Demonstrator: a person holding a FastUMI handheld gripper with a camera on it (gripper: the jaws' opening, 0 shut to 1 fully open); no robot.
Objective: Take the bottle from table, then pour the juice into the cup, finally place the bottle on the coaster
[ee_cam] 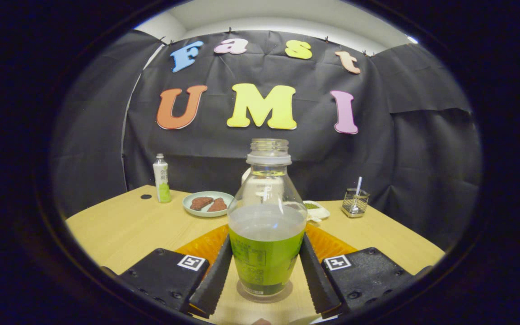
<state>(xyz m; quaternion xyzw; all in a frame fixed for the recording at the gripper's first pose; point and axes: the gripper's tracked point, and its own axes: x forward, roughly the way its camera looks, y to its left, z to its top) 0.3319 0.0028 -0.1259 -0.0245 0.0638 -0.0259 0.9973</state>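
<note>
We see the bottle (266, 221) standing upright on the wooden tabletop (124, 230), uncapped, its clear upper half showing a pale liquid that reaches to the top of a green label. It sits squarely between the two ribbed black fingers (217, 273) of the gripper (266, 275), and each pad lies against the bottle's labelled side, so we read the gripper as closed on the bottle, whose base rests flat on the wood. Each finger mount carries a small square black-and-white marker. Just beyond the bottle and the fingers, an orange, ridged coaster (199, 246) spreads across the tabletop, its surface showing on both sides of the bottle. Farther back, to the left of the bottle, a pale green plate (188, 208) holds two reddish-brown pieces of food (209, 203). Beside that plate, nearer the booth's wall, stands a second small bottle (161, 178) with a white and green wrapper, and a dark round spot (146, 197) marks the wood next to it. Behind the main bottle, partly hidden by it, lies a white dish (318, 208) with something green in it. Off to the right, well apart from the rest, a small wire-mesh holder (355, 203) keeps a white stick upright. Black cloth closes the booth behind the tabletop.
</note>
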